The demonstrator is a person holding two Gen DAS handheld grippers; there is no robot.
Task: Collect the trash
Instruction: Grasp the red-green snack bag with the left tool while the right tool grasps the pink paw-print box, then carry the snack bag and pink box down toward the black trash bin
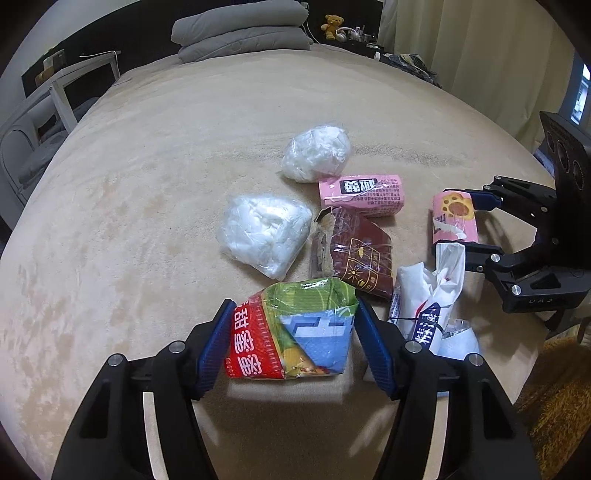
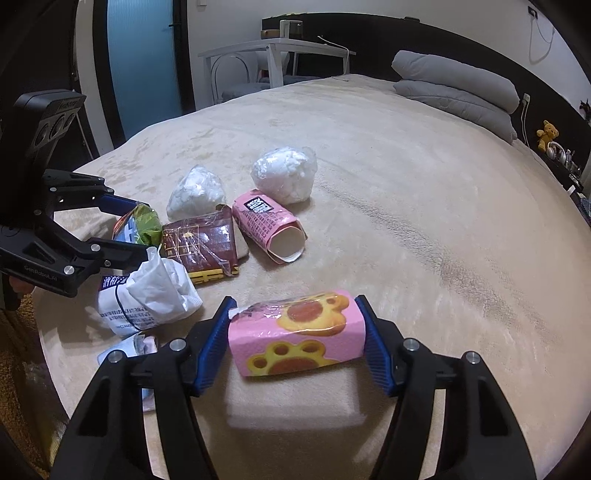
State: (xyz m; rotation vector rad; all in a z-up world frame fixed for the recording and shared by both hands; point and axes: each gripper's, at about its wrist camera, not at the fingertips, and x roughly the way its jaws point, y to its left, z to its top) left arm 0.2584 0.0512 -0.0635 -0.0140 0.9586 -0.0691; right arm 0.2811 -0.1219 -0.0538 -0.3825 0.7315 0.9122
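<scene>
A crumpled snack bag (image 1: 295, 336) in red, green and blue lies on the beige bed (image 1: 147, 184), and my left gripper (image 1: 291, 310) is shut on it, a blue pad against each side. To its right, a pink packet with orange paw prints (image 2: 295, 332) sits between the pads of my right gripper (image 2: 295, 306), which is shut on its two ends. Each gripper also shows in the other view: the right gripper (image 1: 452, 225) on the pink packet (image 1: 454, 214), the left gripper (image 2: 142, 230) on the snack bag (image 2: 144, 221).
More trash lies between and beyond the grippers: two clear bags of white tissue (image 1: 316, 153) (image 1: 264, 234), a pink carton (image 1: 364, 192), a torn dark red box (image 1: 360, 254) and white wrappers (image 1: 432, 295). Grey pillows (image 1: 240, 29) sit at the far end, with a white table (image 1: 66, 88) beside the bed.
</scene>
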